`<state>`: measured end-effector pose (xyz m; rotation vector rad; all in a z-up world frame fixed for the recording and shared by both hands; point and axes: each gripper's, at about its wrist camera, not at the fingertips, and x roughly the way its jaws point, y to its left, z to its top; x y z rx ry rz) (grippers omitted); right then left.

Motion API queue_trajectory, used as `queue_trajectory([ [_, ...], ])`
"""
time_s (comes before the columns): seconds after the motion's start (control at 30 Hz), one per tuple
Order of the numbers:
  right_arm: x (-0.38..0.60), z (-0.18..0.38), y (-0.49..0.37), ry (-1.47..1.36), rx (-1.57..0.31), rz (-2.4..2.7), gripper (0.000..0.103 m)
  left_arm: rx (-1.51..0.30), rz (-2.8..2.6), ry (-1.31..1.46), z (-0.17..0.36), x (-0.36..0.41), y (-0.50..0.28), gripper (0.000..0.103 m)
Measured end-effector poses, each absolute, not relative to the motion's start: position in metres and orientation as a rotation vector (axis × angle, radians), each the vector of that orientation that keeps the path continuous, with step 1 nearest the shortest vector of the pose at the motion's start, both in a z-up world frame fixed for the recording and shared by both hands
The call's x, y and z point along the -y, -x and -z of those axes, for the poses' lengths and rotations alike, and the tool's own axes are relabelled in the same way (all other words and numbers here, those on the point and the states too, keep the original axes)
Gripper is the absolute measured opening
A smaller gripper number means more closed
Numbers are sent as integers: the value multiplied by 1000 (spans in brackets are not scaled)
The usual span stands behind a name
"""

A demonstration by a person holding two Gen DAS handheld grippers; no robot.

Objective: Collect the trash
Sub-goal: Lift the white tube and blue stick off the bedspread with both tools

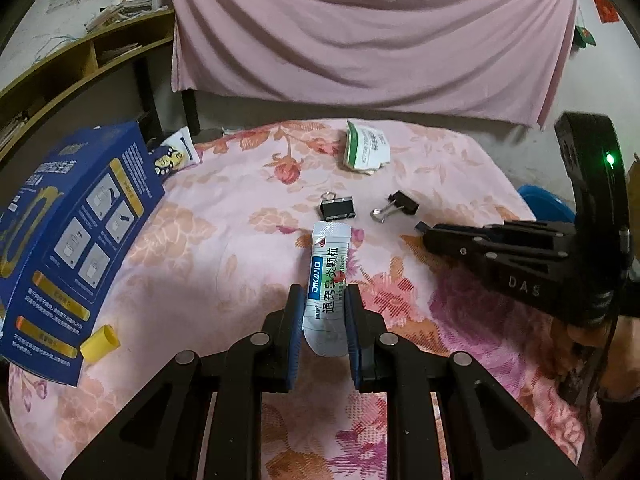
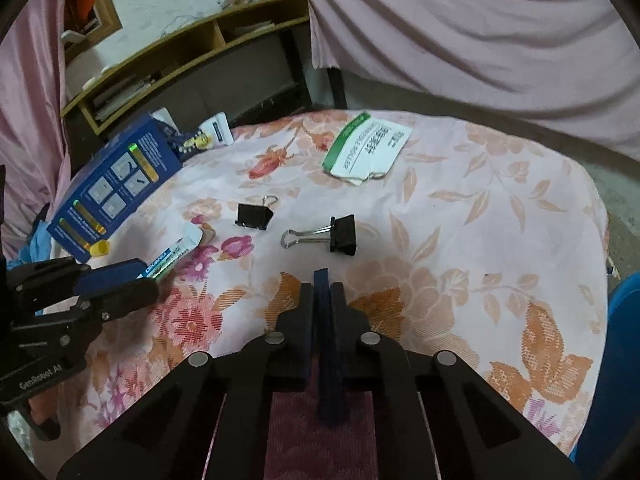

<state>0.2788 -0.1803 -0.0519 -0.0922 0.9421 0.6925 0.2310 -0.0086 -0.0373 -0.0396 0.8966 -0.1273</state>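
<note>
Two binder clips (image 1: 338,208) beyond sachet (image 1: 326,292)

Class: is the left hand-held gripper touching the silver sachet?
Touching. The left wrist view shows the left hand-held gripper with both blue pads pressed against the silver sachet.

We see a round tabletop (image 2: 500,216) under a pink floral cloth. Two black binder clips lie near its middle, well apart from each other: one binder clip (image 2: 254,214) with a single wire loop showing, the other binder clip (image 2: 344,235) with its silver handles stretched flat toward the left. Behind the tabletop hangs a pink sheet (image 1: 372,36), draped in folds. At the far left stands a wooden shelf (image 2: 188,52) holding stacked papers, and a blue tub (image 1: 544,204) shows past the right edge.
</note>
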Motion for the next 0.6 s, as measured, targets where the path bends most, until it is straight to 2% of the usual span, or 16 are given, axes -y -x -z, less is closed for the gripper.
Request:
queue_trajectory([
  [0.4, 239, -6, -239, -42, -570, -611, 6, -695, 148, 30, -5, 41, -220, 16],
  [0.6, 256, -8, -248, -82, -607, -618, 6, -692, 155, 20, -15, 63, -225, 16],
])
